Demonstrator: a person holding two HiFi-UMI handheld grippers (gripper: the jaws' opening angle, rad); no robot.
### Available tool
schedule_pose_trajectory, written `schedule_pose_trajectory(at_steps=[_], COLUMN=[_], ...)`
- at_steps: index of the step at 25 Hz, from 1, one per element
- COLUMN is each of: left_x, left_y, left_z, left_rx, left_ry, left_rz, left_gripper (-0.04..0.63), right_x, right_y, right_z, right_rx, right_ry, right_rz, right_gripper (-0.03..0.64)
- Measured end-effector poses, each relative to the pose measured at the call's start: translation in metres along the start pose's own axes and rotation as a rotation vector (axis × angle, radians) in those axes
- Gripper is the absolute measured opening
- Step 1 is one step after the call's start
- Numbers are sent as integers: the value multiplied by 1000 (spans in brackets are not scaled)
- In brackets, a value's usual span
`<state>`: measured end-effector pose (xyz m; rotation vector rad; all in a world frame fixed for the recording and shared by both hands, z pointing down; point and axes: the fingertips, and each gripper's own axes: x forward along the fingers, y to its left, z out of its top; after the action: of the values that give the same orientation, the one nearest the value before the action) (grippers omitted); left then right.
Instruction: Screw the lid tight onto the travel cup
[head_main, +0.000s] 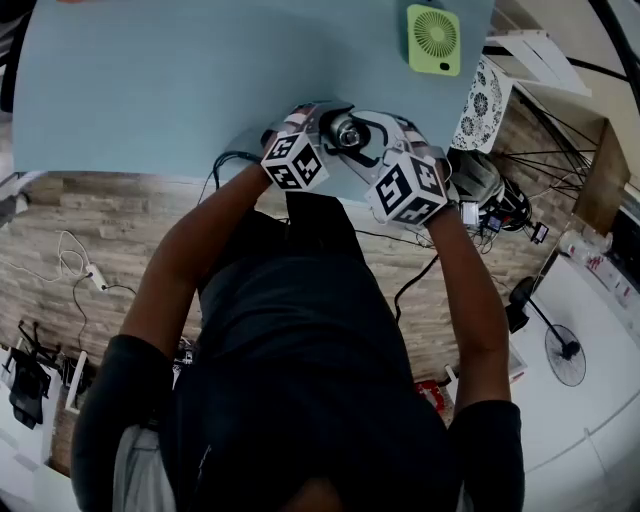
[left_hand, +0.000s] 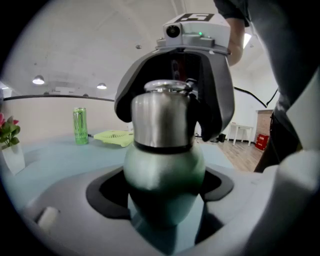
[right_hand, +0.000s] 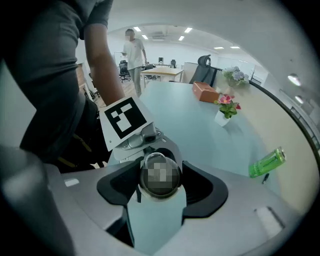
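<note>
The travel cup (left_hand: 162, 165) has a pale green body and a steel lid (left_hand: 161, 117), and it stands upright at the near edge of the light blue table (head_main: 150, 90). My left gripper (left_hand: 162, 185) is shut on the green body, with a dark pad against each side. My right gripper (right_hand: 160, 175) comes down over the top, and its jaws flank the lid (right_hand: 160, 174) closely without clearly pressing on it. In the head view the two grippers (head_main: 320, 130) (head_main: 375, 145) meet around the cup (head_main: 345, 130).
A flat green fan (head_main: 433, 38) lies at the table's far side. A green can (right_hand: 266, 162), a small flower vase (right_hand: 226, 111) and an orange box (right_hand: 205, 91) sit further along the table. A person (right_hand: 132, 50) stands far back in the room.
</note>
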<state>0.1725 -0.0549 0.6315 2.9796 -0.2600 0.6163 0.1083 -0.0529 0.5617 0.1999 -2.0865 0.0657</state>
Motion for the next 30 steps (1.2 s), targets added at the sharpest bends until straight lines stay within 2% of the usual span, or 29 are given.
schedule_pose_trajectory(at_steps=[6, 15, 20, 30], left_x=[-2, -3, -2, 3], left_y=[-3, -1, 0, -3], left_z=[-1, 6, 6, -5], left_rx=[38, 34, 36, 31], left_ry=[23, 24, 23, 43], left_rz=[20, 37, 39, 12], left_gripper=[431, 431, 431, 431], right_x=[-1, 2, 3, 4], right_y=[2, -8, -12, -15], right_z=[-1, -3, -4, 0], right_rx=[130, 355, 401, 432], right_ry=[-11, -20, -23, -49], right_rz=[-94, -277, -339, -365], right_gripper=[245, 249, 249, 255])
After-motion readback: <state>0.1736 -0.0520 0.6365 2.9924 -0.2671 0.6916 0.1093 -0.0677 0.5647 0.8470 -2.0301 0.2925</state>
